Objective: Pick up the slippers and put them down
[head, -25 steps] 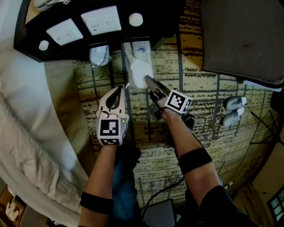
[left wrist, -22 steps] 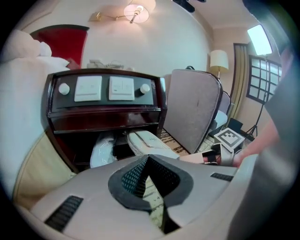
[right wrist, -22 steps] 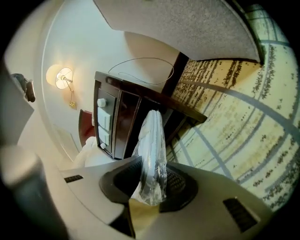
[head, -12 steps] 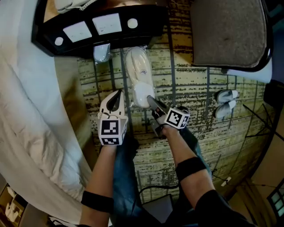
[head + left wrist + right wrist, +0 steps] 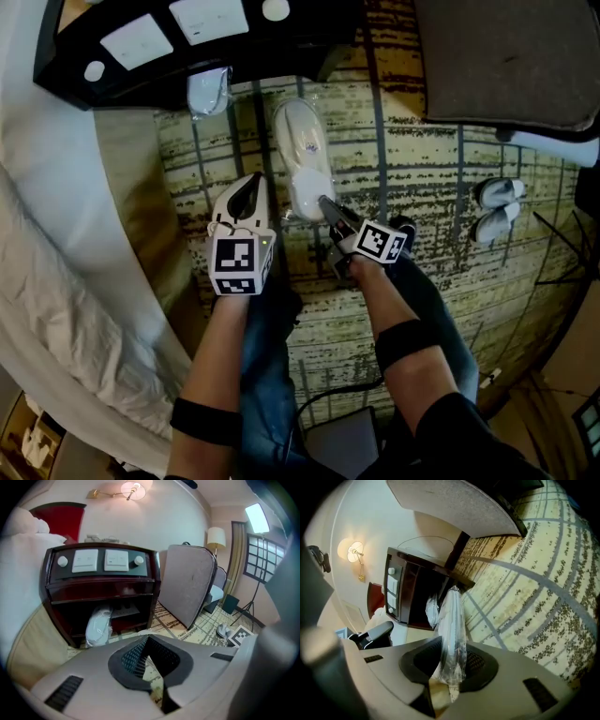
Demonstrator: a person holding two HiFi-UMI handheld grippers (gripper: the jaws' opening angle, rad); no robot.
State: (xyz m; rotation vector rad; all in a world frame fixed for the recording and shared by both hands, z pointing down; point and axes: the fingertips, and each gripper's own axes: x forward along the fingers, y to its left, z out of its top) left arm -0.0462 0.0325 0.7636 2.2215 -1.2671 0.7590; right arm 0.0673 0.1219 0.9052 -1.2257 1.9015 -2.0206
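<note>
Between the bed and nightstand, over the carpet, the wrapped slippers are pinched by one end in the right gripper's jaws, the left gripper's jaws clenched on nothing, so the put-down looks in hand, calling for lowering, then release.

The room was dim and warm-lit. A wall lamp flared with glare. Both gripper views were fisheye-bent, with dark, blurred rims. The carpet looked grainy and partly shadowed.
</note>
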